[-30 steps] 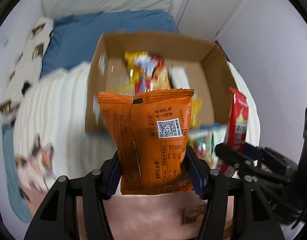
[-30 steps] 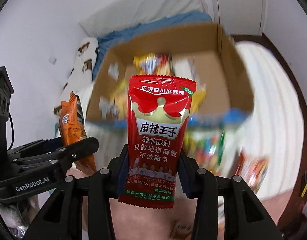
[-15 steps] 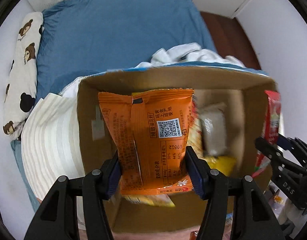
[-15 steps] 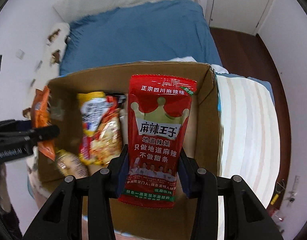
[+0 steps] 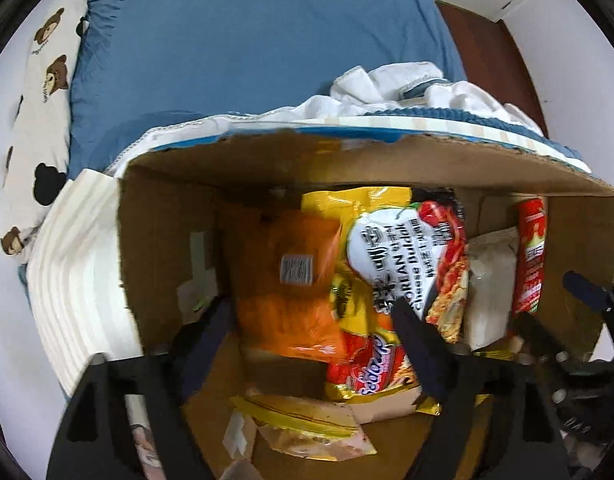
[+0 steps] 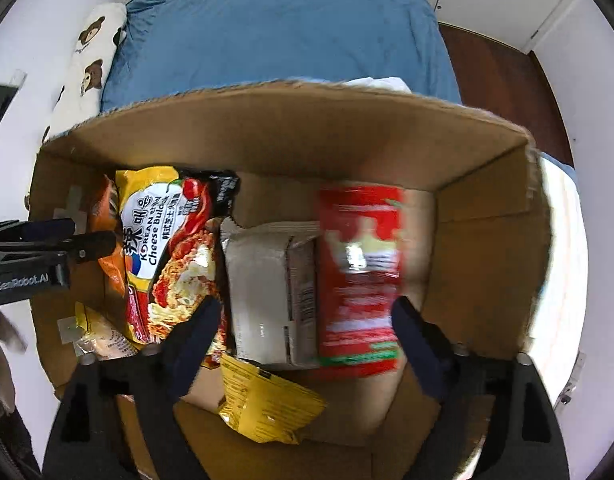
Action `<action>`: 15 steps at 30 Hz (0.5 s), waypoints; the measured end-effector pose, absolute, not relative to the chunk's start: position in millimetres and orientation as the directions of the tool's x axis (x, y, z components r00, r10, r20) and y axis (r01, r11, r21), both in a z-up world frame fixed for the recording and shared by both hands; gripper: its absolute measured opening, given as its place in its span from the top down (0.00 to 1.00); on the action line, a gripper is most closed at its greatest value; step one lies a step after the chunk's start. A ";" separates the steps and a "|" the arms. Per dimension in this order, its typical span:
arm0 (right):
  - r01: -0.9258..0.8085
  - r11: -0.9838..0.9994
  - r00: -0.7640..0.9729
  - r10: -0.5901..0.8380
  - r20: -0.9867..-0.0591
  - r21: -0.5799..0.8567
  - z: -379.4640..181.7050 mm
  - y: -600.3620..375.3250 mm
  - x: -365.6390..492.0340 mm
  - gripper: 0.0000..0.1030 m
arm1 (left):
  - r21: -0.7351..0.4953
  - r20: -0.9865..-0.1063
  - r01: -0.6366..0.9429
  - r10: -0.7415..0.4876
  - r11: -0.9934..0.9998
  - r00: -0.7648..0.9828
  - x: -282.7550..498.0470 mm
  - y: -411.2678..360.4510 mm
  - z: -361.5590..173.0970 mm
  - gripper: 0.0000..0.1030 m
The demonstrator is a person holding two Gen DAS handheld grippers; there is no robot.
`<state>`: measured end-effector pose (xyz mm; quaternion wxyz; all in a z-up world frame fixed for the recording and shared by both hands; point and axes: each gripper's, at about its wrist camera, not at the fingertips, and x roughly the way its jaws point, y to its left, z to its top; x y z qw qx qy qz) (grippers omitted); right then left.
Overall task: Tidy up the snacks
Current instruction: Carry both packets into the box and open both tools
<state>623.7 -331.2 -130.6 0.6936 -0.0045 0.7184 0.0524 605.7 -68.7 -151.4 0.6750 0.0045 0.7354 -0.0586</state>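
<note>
A brown cardboard box [image 5: 387, 164] [image 6: 291, 132] stands on the bed and holds several snack packs. My left gripper [image 5: 311, 316] is open over the box's left part; the orange snack bag [image 5: 291, 280] is blurred just beyond its fingers, free of them, inside the box. My right gripper [image 6: 305, 316] is open over the box's right part; the red spicy-strip pack [image 6: 359, 276] is blurred between and beyond its fingers, loose in the box. The red pack also shows in the left wrist view [image 5: 530, 256].
Inside the box lie a Korean cheese noodle pack [image 6: 167, 240], a silver-grey pack [image 6: 271, 292] and a yellow pack [image 6: 267, 404]. A blue bedsheet [image 6: 275, 28], a bear-print pillow [image 5: 39, 100] and a striped blanket [image 5: 75, 280] surround the box. Brown floor shows at the far right.
Both grippers have opened. The orange bag has left my left gripper and the red pack has left my right gripper; both are now in the box. Both cameras sit closer to the box.
</note>
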 end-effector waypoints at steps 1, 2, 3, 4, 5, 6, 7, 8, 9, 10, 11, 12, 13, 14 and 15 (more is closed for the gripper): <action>-0.079 0.995 -0.035 0.061 -0.998 0.064 -131.3 -329.9 624.3 0.09 | -0.083 -0.993 0.082 -0.076 0.993 -0.089 605.3 -68.5 -151.3 0.11; -0.074 0.995 -0.034 0.063 -0.997 0.066 -131.8 -329.7 624.2 0.09 | -0.088 -0.993 0.081 -0.081 0.993 -0.088 604.1 -68.1 -150.7 0.11; -0.063 0.996 -0.034 0.067 -0.997 0.069 -131.6 -330.7 624.0 0.09 | -0.091 -0.992 0.080 -0.084 0.993 -0.090 603.4 -67.9 -150.6 0.11; -0.058 0.996 -0.031 0.065 -0.997 0.067 -132.6 -331.3 624.0 0.09 | -0.089 -0.992 0.081 -0.081 0.993 -0.091 602.1 -67.5 -150.9 0.11; -0.056 0.996 -0.024 0.062 -0.998 0.063 -131.7 -331.9 623.2 0.08 | -0.096 -0.991 0.103 -0.085 0.990 -0.101 600.2 -66.7 -150.1 0.11; -0.048 0.997 -0.018 0.063 -0.998 0.064 -129.6 -334.0 621.9 0.08 | -0.097 -0.992 0.104 -0.087 0.990 -0.095 597.7 -65.6 -148.4 0.11; -0.043 0.997 -0.015 0.067 -0.998 0.068 -126.3 -334.7 619.3 0.08 | -0.098 -0.992 0.103 -0.089 0.990 -0.090 595.8 -64.8 -147.3 0.11; -0.035 0.997 -0.010 0.074 -0.997 0.074 -123.6 -337.0 616.9 0.08 | -0.096 -0.993 0.103 -0.088 0.990 -0.083 593.4 -63.9 -145.2 0.11; -0.028 0.996 -0.004 0.080 -0.997 0.080 -119.5 -338.8 613.1 0.08 | -0.090 -0.994 0.106 -0.083 0.990 -0.071 591.1 -63.7 -143.2 0.11; -0.022 0.996 -0.002 0.088 -0.996 0.088 -113.6 -342.2 607.9 0.08 | -0.073 -0.996 0.113 -0.068 0.991 -0.048 588.3 -64.5 -141.0 0.11; -0.012 0.996 0.003 0.092 -0.996 0.092 -111.2 -343.5 604.5 0.08 | -0.061 -0.998 0.121 -0.058 0.991 -0.026 584.7 -65.0 -137.0 0.11; -0.004 0.996 0.012 0.089 -0.996 0.089 -107.6 -345.3 600.6 0.08 | -0.057 -0.998 0.129 -0.057 0.990 -0.003 579.5 -65.3 -131.9 0.11; -0.002 0.996 0.021 0.091 -0.996 0.091 -104.2 -346.7 596.6 0.08 | -0.059 -0.998 0.130 -0.061 0.990 0.013 574.8 -65.0 -127.8 0.11; 0.002 0.996 0.035 0.093 -0.995 0.093 -100.0 -347.9 591.5 0.08 | -0.061 -0.997 0.130 -0.066 0.990 0.030 569.9 -64.6 -123.4 0.11; 0.007 0.996 0.051 0.086 -0.995 0.086 -95.1 -349.1 584.7 0.08 | -0.066 -0.996 0.129 -0.073 0.989 0.047 564.8 -64.0 -119.1 0.11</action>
